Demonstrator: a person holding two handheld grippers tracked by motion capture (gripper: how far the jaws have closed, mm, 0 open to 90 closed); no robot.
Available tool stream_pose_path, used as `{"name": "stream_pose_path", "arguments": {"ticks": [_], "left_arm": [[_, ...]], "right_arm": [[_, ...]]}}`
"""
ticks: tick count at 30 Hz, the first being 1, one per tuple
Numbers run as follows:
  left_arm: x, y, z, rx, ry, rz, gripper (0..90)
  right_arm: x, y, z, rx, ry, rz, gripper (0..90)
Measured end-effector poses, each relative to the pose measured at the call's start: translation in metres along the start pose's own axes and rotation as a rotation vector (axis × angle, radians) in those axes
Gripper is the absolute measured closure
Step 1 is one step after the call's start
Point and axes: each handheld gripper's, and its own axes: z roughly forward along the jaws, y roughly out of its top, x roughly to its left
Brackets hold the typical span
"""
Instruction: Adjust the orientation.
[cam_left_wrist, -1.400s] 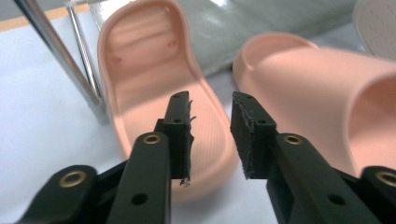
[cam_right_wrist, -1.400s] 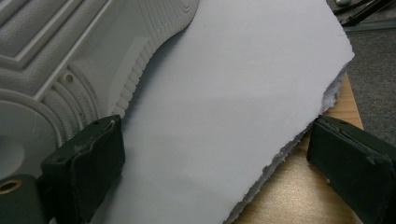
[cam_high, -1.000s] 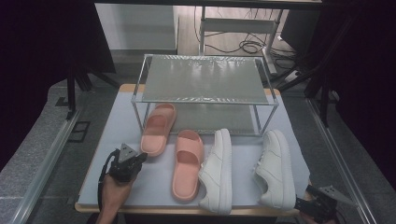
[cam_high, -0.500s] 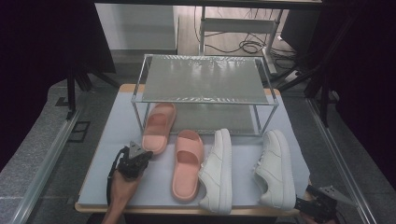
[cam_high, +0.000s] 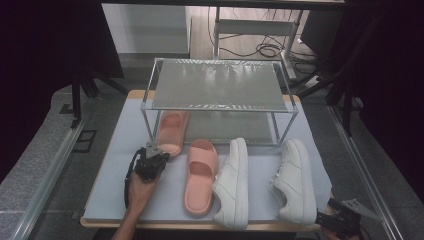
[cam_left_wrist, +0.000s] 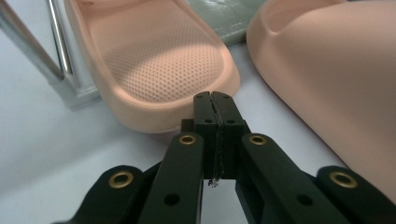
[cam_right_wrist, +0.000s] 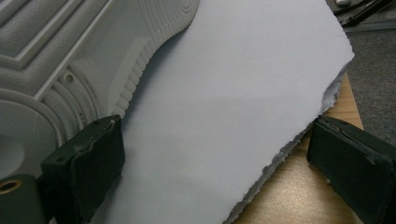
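A wooden tabletop (cam_high: 295, 99) carries a pale grey-blue mat (cam_high: 120, 150) that covers nearly all of it, its torn edge showing bare wood at the near right corner. On the mat stand a two-tier metal rack (cam_high: 217, 85) toward the far edge, two pink slippers (cam_high: 200, 175) and two white sneakers (cam_high: 235, 182); one slipper seems to lie partly under the rack.

Shoes on my table, counted

Two pink slides (cam_high: 201, 175) (cam_high: 171, 132), two white sneakers (cam_high: 232, 183) (cam_high: 295, 181) (both tipped sideways), one rack (cam_high: 215, 86).
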Motion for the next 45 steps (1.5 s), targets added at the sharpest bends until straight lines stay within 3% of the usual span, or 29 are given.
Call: {"name": "stream_pose_path", "arguments": {"ticks": [18, 45], "left_arm": [[0.006, 0.024, 0.034, 0.004, 0.011, -0.012, 89.1], [0.027, 0.036, 0.061, 0.019, 0.067, -0.025, 89.2]], "right_arm": [[0.0, 0.0, 0.0, -0.004, 0.001, -0.001, 4.0], [0.0, 0.0, 0.0, -0.001, -0.002, -0.002, 3.7]]}}
